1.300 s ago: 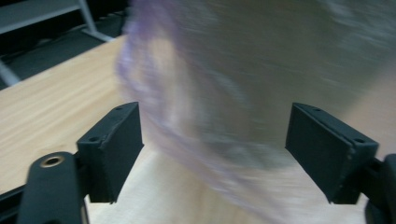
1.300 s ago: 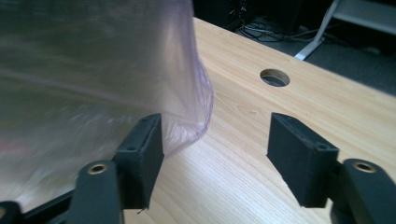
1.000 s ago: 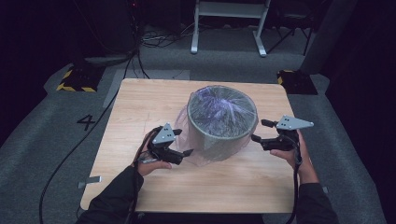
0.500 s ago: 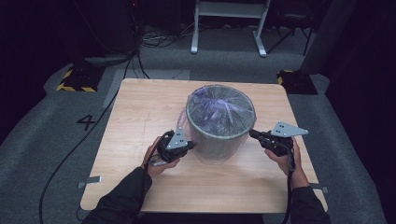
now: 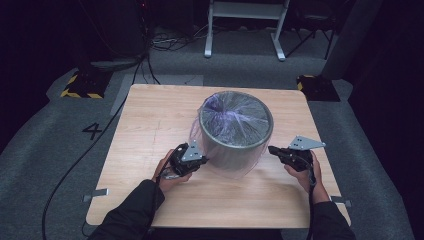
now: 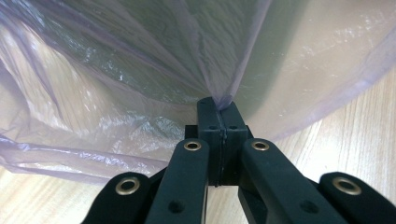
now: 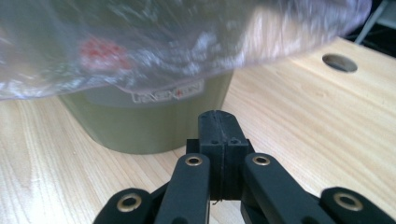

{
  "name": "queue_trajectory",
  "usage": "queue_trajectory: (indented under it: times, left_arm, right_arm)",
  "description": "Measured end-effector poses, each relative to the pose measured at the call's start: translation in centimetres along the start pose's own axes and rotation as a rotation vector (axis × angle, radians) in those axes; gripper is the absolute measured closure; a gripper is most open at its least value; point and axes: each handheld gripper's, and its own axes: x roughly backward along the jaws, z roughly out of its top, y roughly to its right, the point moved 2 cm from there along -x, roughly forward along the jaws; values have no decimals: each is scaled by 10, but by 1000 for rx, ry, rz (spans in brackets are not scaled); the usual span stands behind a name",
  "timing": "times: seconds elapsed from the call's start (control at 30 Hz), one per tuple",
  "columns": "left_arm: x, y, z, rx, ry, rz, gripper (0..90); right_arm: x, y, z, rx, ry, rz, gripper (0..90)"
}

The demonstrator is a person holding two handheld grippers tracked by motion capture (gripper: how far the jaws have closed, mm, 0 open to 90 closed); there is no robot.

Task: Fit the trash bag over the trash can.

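Note:
A round grey-green bin (image 5: 231, 151) stands upright at the middle of the wooden table (image 5: 150, 115). A thin purple see-through bag (image 5: 235, 116) is stretched over its mouth and hangs down its sides. My left gripper (image 5: 202, 161) is low at the bin's front left. In the left gripper view its jaws (image 6: 219, 109) are shut on a pinch of the bag film (image 6: 140, 70). My right gripper (image 5: 272, 149) is at the bin's right side, near the tabletop. In the right gripper view the right gripper (image 7: 219, 119) is shut with nothing between the pads; the bag's hem (image 7: 163, 46) hangs above it and the bin wall (image 7: 154, 126) is just ahead.
A round hole (image 7: 339, 62) sits in the tabletop beyond the bin. A white metal stand (image 5: 245, 30) and cables are on the floor behind the table. Yellow-and-black blocks (image 5: 80, 87) (image 5: 315, 85) lie near the table's far corners. A floor mark "4" (image 5: 92, 131) is at the left.
Both hands have sunk from near the bin's rim to its lower sides. Both grippers went from open to shut, the left one drawing the bag film down with it.

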Motion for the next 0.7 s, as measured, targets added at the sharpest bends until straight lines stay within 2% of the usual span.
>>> queue_trajectory:
  times: [0.3, 0.5, 0.53, 0.57, 0.63, 0.7]
  left_arm:
    - [-10, 2, -10, -16, -54, -4, 900]
    - [-7, 0, -13, 3, -51, 0, 878]
    - [-6, -1, -13, 8, -49, 2, 829]
    - [-4, -1, -13, 18, -51, 7, 722]
    - [2, 1, -13, 18, -26, -8, 671]
    - [9, 3, -11, 21, -20, 4, 520]
  right_arm:
    - [-5, 3, -6, -23, -59, -15, 900]
    - [-3, 10, -11, -49, -103, -39, 900]
    - [-2, 11, -13, -48, -107, -50, 900]
    - [-2, 12, -15, -58, -106, -49, 900]
    - [1, 14, -17, -69, -104, -54, 900]
    - [5, 15, -17, -77, -83, -56, 900]
